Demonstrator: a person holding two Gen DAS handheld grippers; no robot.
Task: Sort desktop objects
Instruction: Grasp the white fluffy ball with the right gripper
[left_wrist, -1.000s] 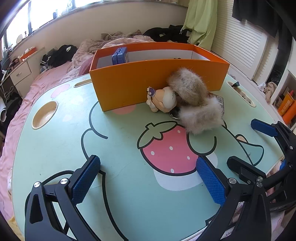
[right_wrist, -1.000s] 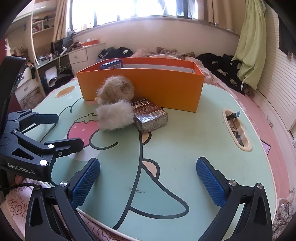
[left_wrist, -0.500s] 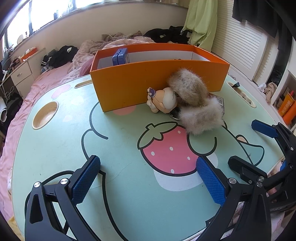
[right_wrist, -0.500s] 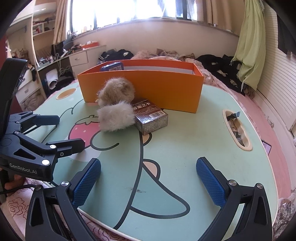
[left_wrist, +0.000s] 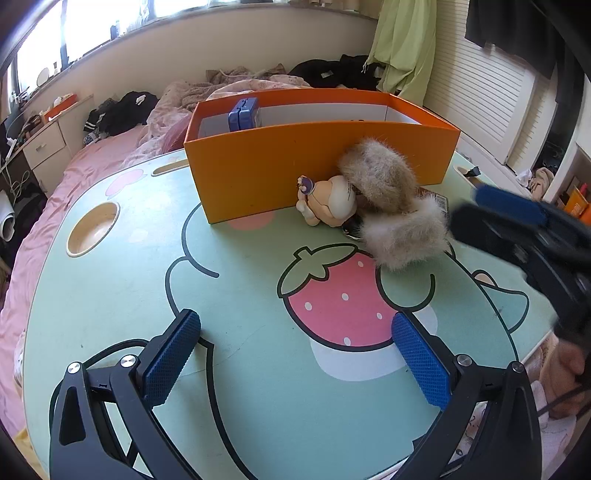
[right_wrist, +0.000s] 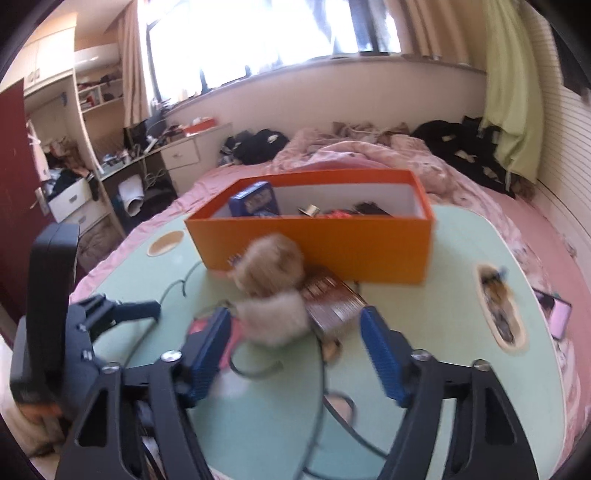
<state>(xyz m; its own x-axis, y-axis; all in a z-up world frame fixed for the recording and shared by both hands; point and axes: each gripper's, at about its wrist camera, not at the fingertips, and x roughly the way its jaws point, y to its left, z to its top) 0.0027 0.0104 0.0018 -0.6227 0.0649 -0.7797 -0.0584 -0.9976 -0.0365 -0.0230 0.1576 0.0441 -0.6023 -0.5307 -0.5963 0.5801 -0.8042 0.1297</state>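
Desktop clutter sits bunched against the near wall of the orange box (left_wrist: 317, 166): two fur pom-poms (left_wrist: 391, 210), a small doll figure (left_wrist: 328, 201) and a brown card pack (right_wrist: 330, 302), apparently staged there for dropping in; a blue pack (right_wrist: 255, 199) and other bits already lie inside. Right gripper (right_wrist: 295, 347) points at the nearer pom-pom and card pack, jaws closing but pads not pressing anything, seemingly narrowing for a pick; left gripper (left_wrist: 295, 358) hangs over the bare green table (left_wrist: 240, 387), jaws wide apart, empty, likely held clear.

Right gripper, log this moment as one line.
right gripper: jaws closing, nothing between | ahead: furry toy, brown box | left gripper: open, idle
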